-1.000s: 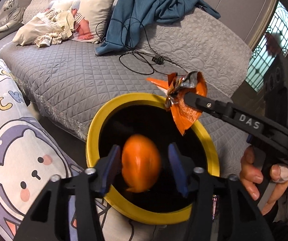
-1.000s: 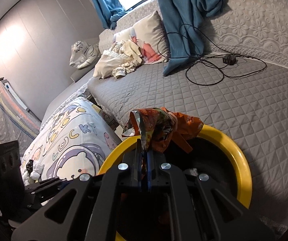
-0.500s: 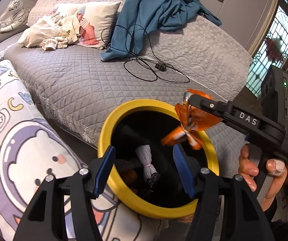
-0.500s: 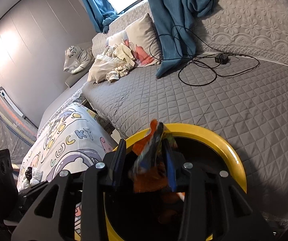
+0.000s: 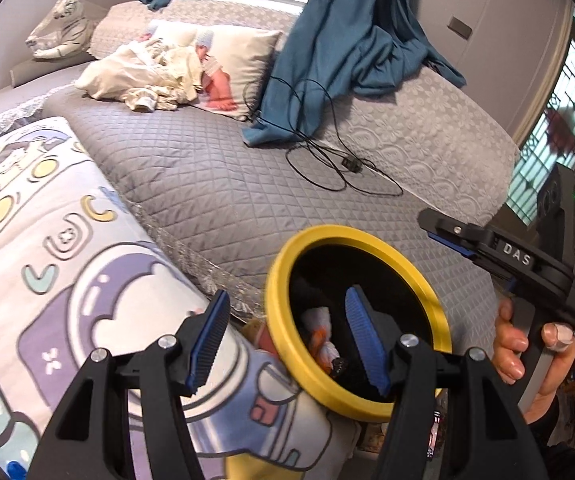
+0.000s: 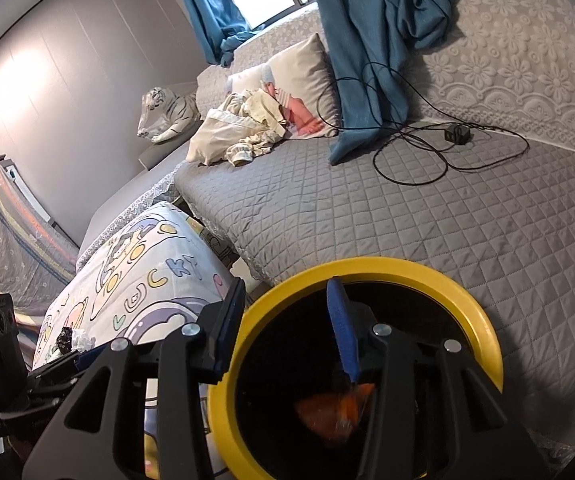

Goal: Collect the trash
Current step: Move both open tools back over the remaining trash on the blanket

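A black bin with a yellow rim (image 5: 327, 234) stands against the bed's edge. My left gripper (image 5: 287, 320) is open and empty; its right finger is over the bin's mouth and its left finger over the cartoon quilt. In the bin lie a white wad and orange scraps (image 5: 321, 340). My right gripper (image 6: 285, 292) hangs over the bin rim (image 6: 407, 270), its jaws opening with nothing between them. Below it, an orange wrapper (image 6: 327, 412) lies blurred inside the bin. Small crumpled black and white bits (image 6: 75, 338) sit on the quilt, close to my left gripper's body (image 6: 47, 364).
A grey quilted bed (image 5: 207, 184) lies behind the bin, with a black cable and charger (image 5: 351, 166), blue cloth (image 5: 347, 48), a pillow and pale clothes (image 5: 151, 76). A toy tiger (image 6: 167, 114) sits at the wall. A hand (image 5: 507, 348) holds the right gripper (image 5: 467, 236).
The orange piece between my left jaws dropped into the bin, and the left gripper drew up and to the left. My right gripper opened and the orange wrapper fell into the bin.
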Demonstrator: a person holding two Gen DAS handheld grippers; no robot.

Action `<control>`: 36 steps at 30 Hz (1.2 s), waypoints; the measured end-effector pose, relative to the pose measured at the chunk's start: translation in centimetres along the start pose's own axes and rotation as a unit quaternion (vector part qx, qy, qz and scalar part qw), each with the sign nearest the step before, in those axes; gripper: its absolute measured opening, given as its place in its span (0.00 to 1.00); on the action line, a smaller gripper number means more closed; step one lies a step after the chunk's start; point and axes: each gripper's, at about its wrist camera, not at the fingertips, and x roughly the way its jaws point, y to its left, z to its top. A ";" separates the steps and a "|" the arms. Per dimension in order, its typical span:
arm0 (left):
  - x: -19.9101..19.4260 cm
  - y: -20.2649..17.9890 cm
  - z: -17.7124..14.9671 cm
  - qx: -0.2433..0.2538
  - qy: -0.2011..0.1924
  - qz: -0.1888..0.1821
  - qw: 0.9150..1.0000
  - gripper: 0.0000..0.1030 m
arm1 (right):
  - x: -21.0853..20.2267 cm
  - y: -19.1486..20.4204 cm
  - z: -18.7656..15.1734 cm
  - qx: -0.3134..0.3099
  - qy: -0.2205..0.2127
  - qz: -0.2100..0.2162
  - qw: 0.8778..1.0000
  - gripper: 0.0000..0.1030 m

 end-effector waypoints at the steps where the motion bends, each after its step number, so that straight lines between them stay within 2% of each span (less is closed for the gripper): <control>1: -0.4 0.4 0.0 -0.002 -0.004 0.005 1.000 0.56 | 0.0 0.3 0.0 -0.003 -0.001 0.001 1.000 0.39; 11: -4.1 4.0 0.0 -0.021 -0.032 0.038 0.999 0.56 | 0.3 4.8 0.4 -0.037 0.001 0.025 0.999 0.41; 18: -7.3 6.8 -0.6 -0.036 -0.049 0.071 0.996 0.56 | 0.6 8.9 0.0 -0.073 0.005 0.056 0.996 0.44; 36: -15.1 14.8 -4.1 -0.084 -0.083 0.160 0.980 0.60 | 0.2 20.0 -2.8 -0.166 0.021 0.137 0.976 0.45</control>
